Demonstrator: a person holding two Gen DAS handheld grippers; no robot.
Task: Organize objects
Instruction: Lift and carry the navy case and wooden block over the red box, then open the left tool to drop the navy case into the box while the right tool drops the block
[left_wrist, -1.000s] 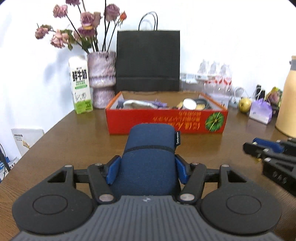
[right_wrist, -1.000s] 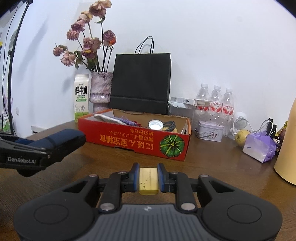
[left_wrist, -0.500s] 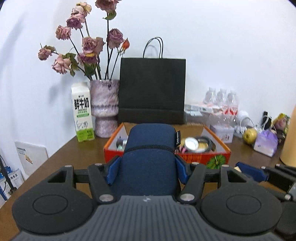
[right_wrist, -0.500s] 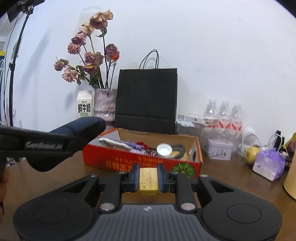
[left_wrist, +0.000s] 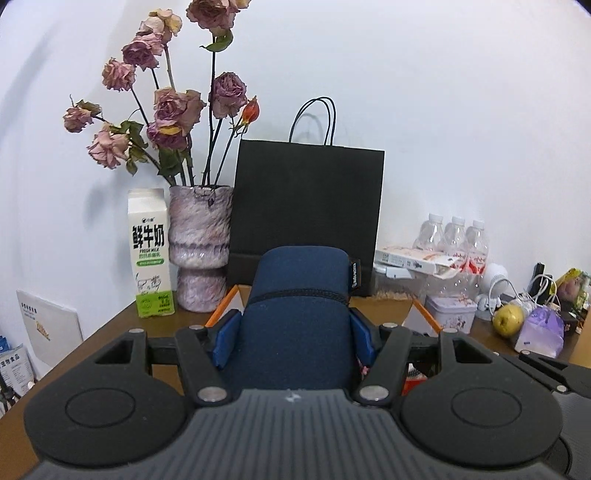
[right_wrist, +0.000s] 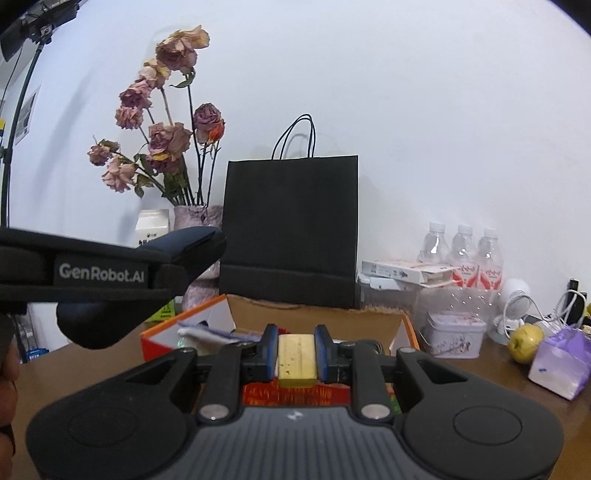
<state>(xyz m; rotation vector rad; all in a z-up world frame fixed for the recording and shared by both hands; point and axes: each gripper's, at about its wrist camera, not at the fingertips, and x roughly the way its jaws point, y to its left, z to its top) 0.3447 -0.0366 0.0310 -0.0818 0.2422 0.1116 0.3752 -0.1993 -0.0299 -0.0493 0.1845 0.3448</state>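
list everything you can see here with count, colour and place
pouch: 1, navy, held in left gripper
block: 1, pale yellow, held in right gripper
box: 1, red-orange, open, on table under both grippers
paper bag: 1, black, by wall behind box
vase: 1, mottled pink, left of bag, holding dried roses
milk carton: 1, white and green, left of vase
water bottles: 3, clear, right of bag
tin: 1, pale lilac, right of box
fruit: 1, yellow-green, far right
table: 1, brown wood
left gripper: black, blue pads
right gripper: black, blue pads
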